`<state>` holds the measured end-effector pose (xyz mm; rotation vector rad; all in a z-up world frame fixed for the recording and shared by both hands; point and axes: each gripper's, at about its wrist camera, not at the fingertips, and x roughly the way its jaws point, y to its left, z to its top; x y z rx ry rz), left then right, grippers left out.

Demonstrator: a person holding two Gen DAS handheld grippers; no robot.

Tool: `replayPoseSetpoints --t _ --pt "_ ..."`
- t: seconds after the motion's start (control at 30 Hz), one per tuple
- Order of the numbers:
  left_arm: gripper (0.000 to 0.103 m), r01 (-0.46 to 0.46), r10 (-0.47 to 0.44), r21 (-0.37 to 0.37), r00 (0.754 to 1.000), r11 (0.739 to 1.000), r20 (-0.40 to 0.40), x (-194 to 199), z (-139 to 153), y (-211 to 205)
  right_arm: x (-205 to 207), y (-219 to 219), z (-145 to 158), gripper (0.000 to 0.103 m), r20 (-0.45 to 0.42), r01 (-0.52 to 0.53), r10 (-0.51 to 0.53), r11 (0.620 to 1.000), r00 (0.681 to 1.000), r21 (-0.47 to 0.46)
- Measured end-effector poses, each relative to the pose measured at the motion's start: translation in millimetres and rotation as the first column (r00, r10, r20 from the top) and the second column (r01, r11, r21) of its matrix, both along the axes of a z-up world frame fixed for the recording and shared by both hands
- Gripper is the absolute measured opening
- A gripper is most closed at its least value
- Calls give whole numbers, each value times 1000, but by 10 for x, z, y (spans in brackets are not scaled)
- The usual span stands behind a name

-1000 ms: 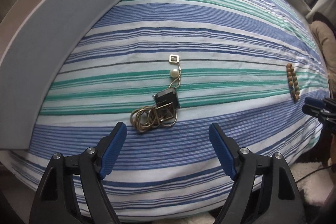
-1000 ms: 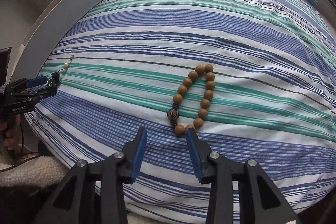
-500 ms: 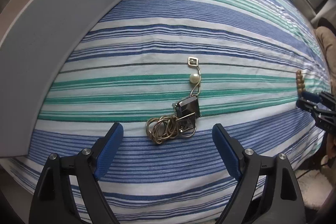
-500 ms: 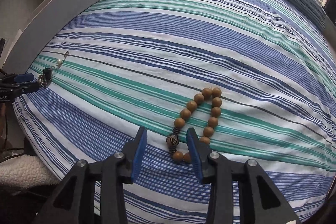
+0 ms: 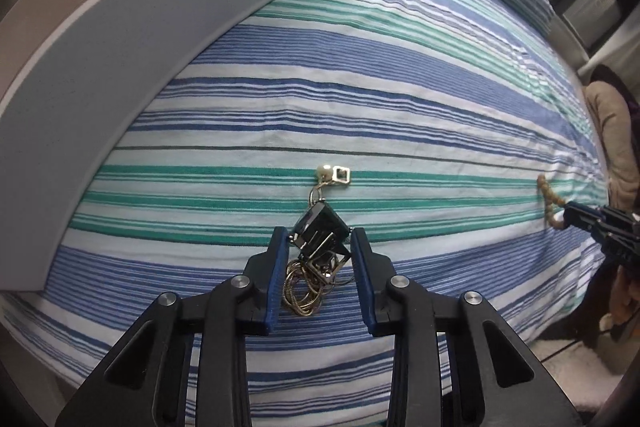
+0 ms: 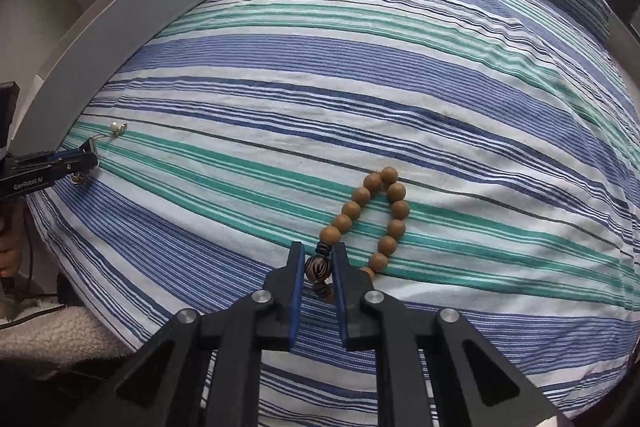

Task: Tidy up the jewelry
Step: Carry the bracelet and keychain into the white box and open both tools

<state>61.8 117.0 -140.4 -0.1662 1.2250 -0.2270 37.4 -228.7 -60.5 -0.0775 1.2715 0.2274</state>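
A tangled gold chain necklace (image 5: 306,287) with a dark square pendant (image 5: 320,229), a pearl (image 5: 323,171) and a small square charm lies on the striped bedspread. My left gripper (image 5: 319,245) has closed on the pendant and chain, pads touching the pendant's sides. A brown wooden bead bracelet (image 6: 376,215) lies on the bedspread. My right gripper (image 6: 318,269) is shut on its dark striped bead (image 6: 318,267). The left gripper also shows in the right wrist view (image 6: 76,163), the right gripper in the left wrist view (image 5: 576,217).
A grey-white headboard panel (image 5: 140,39) curves along the left of the striped bedspread (image 5: 400,99). A fleecy white rug (image 6: 48,339) lies below the bed edge. A brown cushion (image 5: 612,131) sits at the far right, with a window behind.
Both grippers moved forward and closed: the left jaws narrowed onto the pendant and chain, the right jaws closed on the striped bead. The pearl end of the necklace shifted.
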Motion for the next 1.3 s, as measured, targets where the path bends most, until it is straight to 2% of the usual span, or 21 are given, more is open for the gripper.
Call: replayPoseSetpoints --t 0.17,0.37,0.47,0.57,0.67,0.77,0.9,1.03,1.13,1.3 --pt "31 -11 15 -63 998 998 61 -69 414 133 10 118 426 14 48 -42 38 996 998 76" --pt "31 -115 126 -95 985 989 115 -81 1032 785 191 602 966 14 129 -191 174 972 976 134" --pt "31 -184 195 -88 971 979 139 -63 1346 1242 367 992 1194 14 170 -285 260 947 950 146" --pt "31 -242 246 -48 957 969 155 47 1583 1604 611 1464 1419 14 219 -376 342 916 914 141" --pt "31 -286 286 -17 947 958 148 205 1696 1933 895 1995 1620 14 274 -454 409 881 871 130" --pt "31 -321 317 8 939 947 132 475 1683 2195 1235 2544 1738 14 286 -506 455 851 843 139" --pt "31 -395 394 -8 915 919 90 901 1486 2601 1732 3310 1737 14 274 -549 500 823 821 146" --pt "31 -432 431 0 899 902 74 1299 1267 2780 2214 4025 1435 14 244 -578 543 809 803 102" --pt "31 -440 439 3 897 898 43 1619 1066 2849 2566 4415 1101 14 187 -567 545 818 817 93" --pt "31 -457 457 29 890 889 19 2016 788 2855 3021 4800 671 14 160 -545 532 837 831 51"
